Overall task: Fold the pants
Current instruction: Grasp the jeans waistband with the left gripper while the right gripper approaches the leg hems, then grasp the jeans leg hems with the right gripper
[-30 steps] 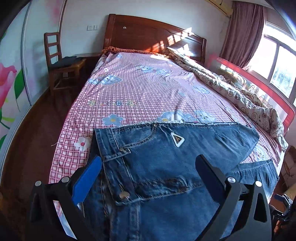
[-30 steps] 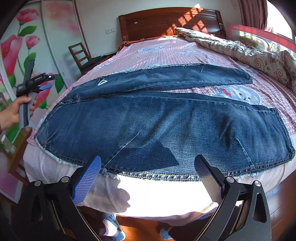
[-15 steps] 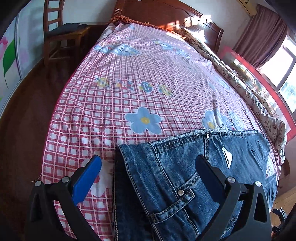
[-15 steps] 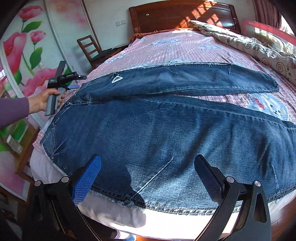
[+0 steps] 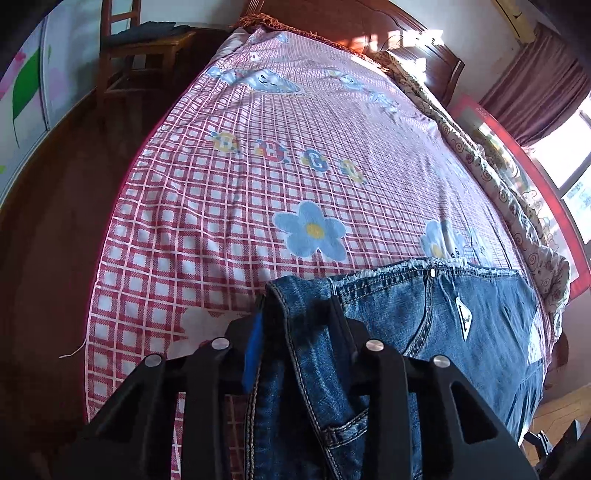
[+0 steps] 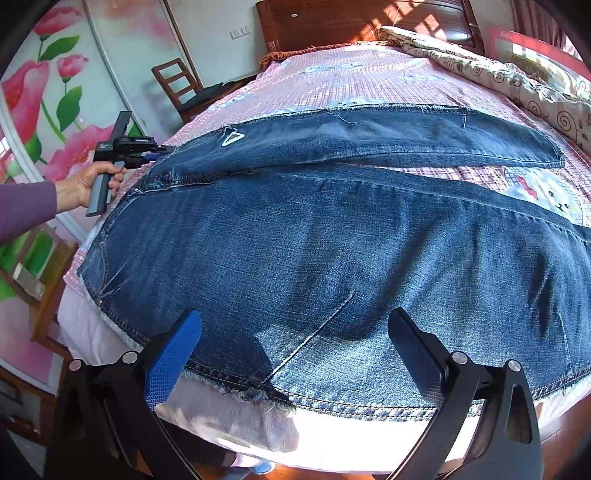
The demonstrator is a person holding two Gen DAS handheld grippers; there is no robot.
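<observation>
Blue denim jeans [image 6: 332, 240] lie spread across the bed, both legs running to the right, the waist at the left. My left gripper [image 5: 295, 314] is shut on the jeans' waistband corner [image 5: 291, 295] at the far side of the waist; it also shows in the right wrist view [image 6: 159, 151], held by a hand. My right gripper [image 6: 291, 343] is open, jaws wide apart, just above the near leg's frayed edge at the bed's front edge.
The bed has a pink checked sheet [image 5: 258, 177] and a wooden headboard [image 6: 351, 18]. A rolled quilt [image 6: 517, 81] lies along the right side. A wooden chair [image 6: 177, 85] stands by the flowered wall at left.
My left gripper has moved forward and closed on the waistband corner. My right gripper has moved closer over the near leg's edge and stays open.
</observation>
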